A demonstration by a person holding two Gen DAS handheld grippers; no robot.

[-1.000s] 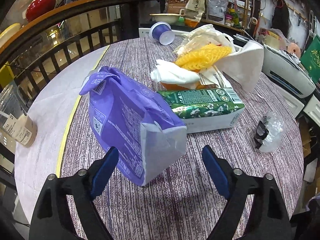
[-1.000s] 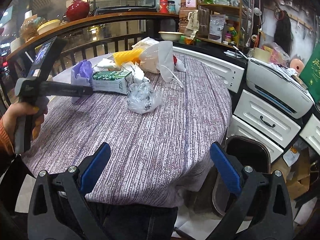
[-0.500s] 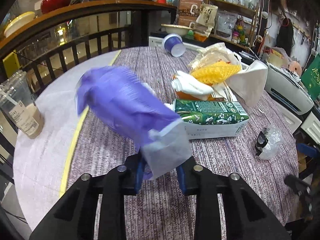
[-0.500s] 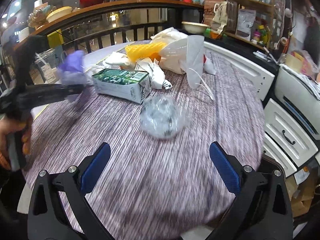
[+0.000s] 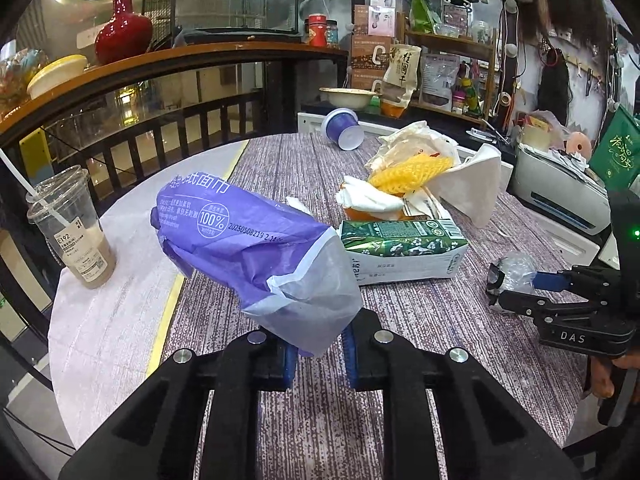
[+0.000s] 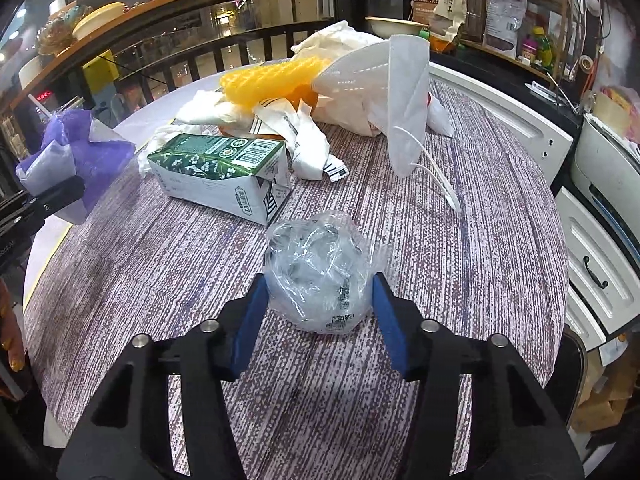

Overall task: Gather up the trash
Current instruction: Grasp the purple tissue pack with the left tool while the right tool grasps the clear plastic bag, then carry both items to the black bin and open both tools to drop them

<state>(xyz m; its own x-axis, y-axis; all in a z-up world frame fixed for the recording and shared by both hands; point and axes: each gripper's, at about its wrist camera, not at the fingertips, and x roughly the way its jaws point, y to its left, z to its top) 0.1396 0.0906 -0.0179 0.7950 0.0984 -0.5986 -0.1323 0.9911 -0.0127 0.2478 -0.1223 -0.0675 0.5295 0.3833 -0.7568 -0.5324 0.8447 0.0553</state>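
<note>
The left tongs point(image 5: 318, 354) are clamped on the pale end of a purple plastic wrapper point(image 5: 256, 248), which is lifted clear of the striped tabletop point(image 5: 420, 320) and juts away from the camera toward the far left. The right tongs point(image 6: 320, 320) are closing around a crumpled clear plastic bag point(image 6: 320, 268) that sits on the tabletop near its right edge; the bag lies between the blue pads point(image 6: 250, 320), which sit right at its sides, though firm pressure on it cannot be told. Just beyond the bag lies a green and white carton point(image 6: 224, 172) on its side, and behind that a heap of white paper, a yellow foam net point(image 6: 272, 78) and a white face mask point(image 6: 400, 92). At the far edge a purple cup point(image 5: 344, 130) lies tipped over, and a clear drink cup point(image 5: 78, 228) with a straw stands upright at the left edge.
</note>
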